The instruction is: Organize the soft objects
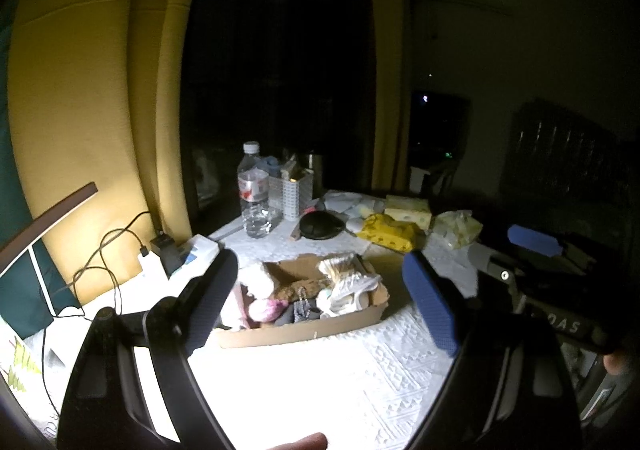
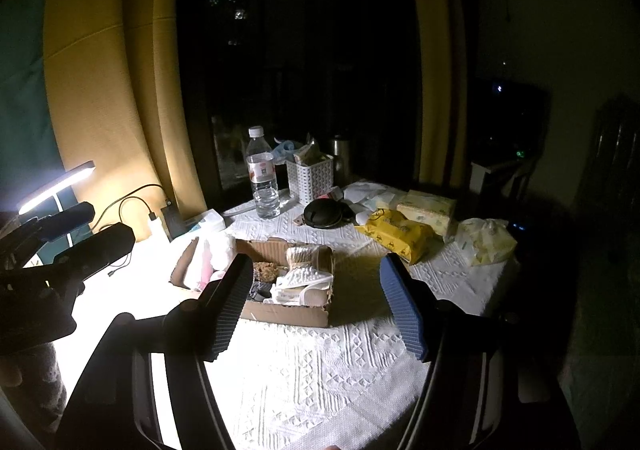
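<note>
A shallow cardboard box (image 1: pixel 304 330) sits mid-table, filled with soft items: a pink and white fluffy piece (image 1: pixel 262 296), a brown plush piece (image 1: pixel 294 288), and folded white and cream cloths (image 1: pixel 348 282). It also shows in the right wrist view (image 2: pixel 288 314). My left gripper (image 1: pixel 320 302) is open and empty, held above the near side of the box. My right gripper (image 2: pixel 316 306) is open and empty, just in front of the box; it also shows at the right of the left wrist view (image 1: pixel 532 240).
A white textured cloth covers the table (image 2: pixel 304 382). Behind the box stand a water bottle (image 2: pixel 262 176), a white basket (image 2: pixel 312 176), a black round case (image 2: pixel 322 212), a yellow wipes pack (image 2: pixel 394 232), tissue packs (image 2: pixel 428 210) and a crumpled bag (image 2: pixel 486 240). A lit lamp (image 2: pixel 56 186) and charger cables (image 1: pixel 104 262) are at left.
</note>
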